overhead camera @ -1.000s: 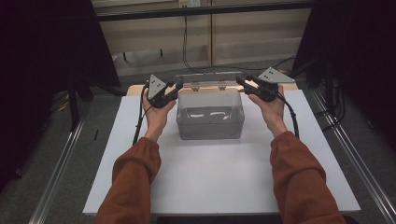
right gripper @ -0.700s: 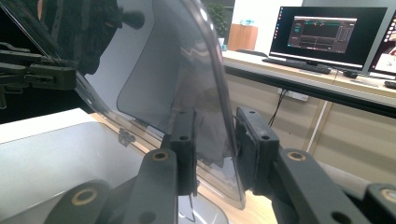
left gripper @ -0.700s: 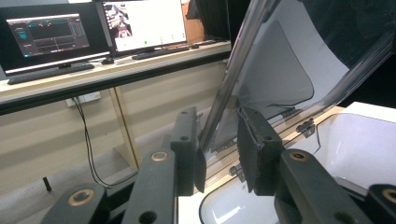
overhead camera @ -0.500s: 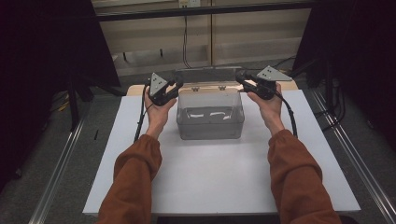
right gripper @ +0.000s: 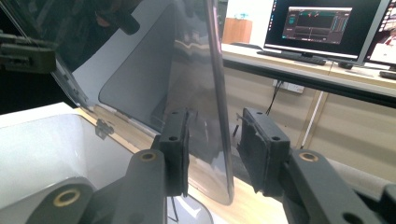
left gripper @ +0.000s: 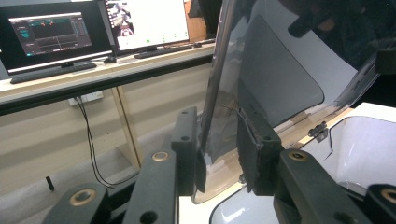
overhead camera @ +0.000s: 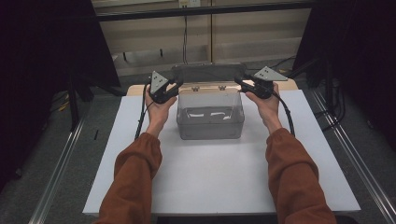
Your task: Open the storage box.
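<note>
A clear plastic box point(overhead camera: 210, 119) stands at the far middle of the white board point(overhead camera: 210, 182). Its hinged lid point(overhead camera: 208, 73) is swung up and stands almost upright behind the box. My left gripper point(overhead camera: 173, 88) is at the lid's left end and my right gripper point(overhead camera: 240, 81) at its right end. In the left gripper view the jaws point(left gripper: 217, 149) stand open around the lid's edge point(left gripper: 275, 79), which rests against one jaw. In the right gripper view the jaws point(right gripper: 215, 149) likewise straddle the lid point(right gripper: 154, 79) with gaps on both sides. The box's inside point(left gripper: 369, 144) looks bare.
Two small hinges point(overhead camera: 195, 87) join lid and box at the back rim. Beyond the table runs a desk with monitors point(left gripper: 51, 32) and a keyboard point(right gripper: 289, 56). Metal rails point(overhead camera: 60, 177) flank the board. A cable point(overhead camera: 286, 114) trails along the right forearm.
The lid has swung up and back from lying nearly flat on the box to almost upright. Both grippers rose and moved away from me with its front edge.
</note>
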{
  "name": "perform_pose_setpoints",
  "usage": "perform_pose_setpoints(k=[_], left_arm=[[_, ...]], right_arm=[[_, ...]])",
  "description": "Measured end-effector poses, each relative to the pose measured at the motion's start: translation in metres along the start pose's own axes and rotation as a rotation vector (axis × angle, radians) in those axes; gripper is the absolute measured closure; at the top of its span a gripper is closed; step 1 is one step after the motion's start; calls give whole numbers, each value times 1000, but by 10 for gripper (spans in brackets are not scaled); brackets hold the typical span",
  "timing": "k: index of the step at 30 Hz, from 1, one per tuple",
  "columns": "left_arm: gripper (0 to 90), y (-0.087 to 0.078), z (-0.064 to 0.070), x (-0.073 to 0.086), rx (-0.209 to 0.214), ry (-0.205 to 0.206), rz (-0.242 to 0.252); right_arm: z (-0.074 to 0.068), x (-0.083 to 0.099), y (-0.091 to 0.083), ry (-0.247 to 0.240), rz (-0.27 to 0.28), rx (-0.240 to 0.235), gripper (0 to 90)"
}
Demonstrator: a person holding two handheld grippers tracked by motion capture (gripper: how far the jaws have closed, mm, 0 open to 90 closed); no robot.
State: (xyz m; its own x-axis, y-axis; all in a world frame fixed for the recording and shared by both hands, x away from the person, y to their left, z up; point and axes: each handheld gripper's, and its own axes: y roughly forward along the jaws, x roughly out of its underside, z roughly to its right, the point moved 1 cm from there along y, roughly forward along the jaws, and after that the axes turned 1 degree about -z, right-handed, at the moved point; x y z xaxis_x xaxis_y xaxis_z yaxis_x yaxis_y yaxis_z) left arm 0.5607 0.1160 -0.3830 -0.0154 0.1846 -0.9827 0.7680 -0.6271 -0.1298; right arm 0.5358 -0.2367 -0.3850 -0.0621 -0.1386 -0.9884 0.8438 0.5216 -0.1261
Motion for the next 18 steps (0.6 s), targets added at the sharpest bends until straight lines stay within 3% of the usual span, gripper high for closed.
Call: perform_pose_setpoints(k=[4,18], left_arm=[[700,2,-2,-1,-4,11,-1],[704,7,-5,0,0,11,-20]], right_arm=[[6,7,3,42,1,-10,643],[9,13,15,37,-26,-48,698]])
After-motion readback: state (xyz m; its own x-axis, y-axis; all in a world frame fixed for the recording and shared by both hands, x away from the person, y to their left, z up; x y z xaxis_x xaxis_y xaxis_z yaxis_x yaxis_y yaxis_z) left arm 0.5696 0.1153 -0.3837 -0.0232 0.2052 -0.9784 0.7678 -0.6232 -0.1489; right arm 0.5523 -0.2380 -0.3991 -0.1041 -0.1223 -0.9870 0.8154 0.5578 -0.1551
